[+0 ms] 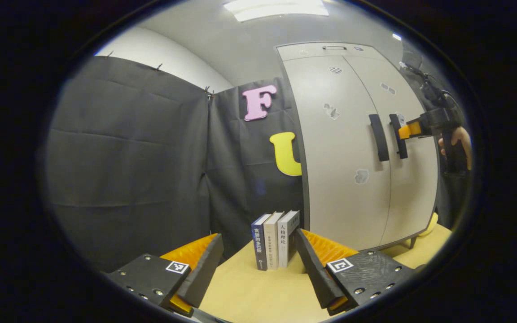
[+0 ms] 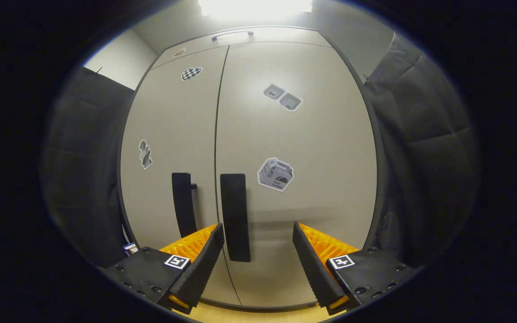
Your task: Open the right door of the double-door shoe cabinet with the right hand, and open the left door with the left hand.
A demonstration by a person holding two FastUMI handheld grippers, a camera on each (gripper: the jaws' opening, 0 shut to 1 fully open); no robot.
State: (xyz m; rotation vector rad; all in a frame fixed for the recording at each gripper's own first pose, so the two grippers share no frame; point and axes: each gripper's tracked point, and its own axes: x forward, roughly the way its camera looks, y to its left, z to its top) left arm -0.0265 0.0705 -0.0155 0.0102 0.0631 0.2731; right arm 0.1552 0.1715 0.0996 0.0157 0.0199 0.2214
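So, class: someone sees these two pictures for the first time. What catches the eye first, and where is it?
The pale double-door cabinet, both doors shut, with two dark vertical handles at its middle seam. The right gripper, jaws open, faces the right door's handle. In the left gripper view, three upright books stand on the yellow table, left of the cabinet.

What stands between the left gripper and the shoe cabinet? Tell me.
In the left gripper view, three upright books stand on the yellow tabletop, between the open left gripper and the shoe cabinet.

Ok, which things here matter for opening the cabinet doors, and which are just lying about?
For the job: right door, its handle, left door, its handle, right claw, left claw.
Just there: three books, door stickers, yellow table.
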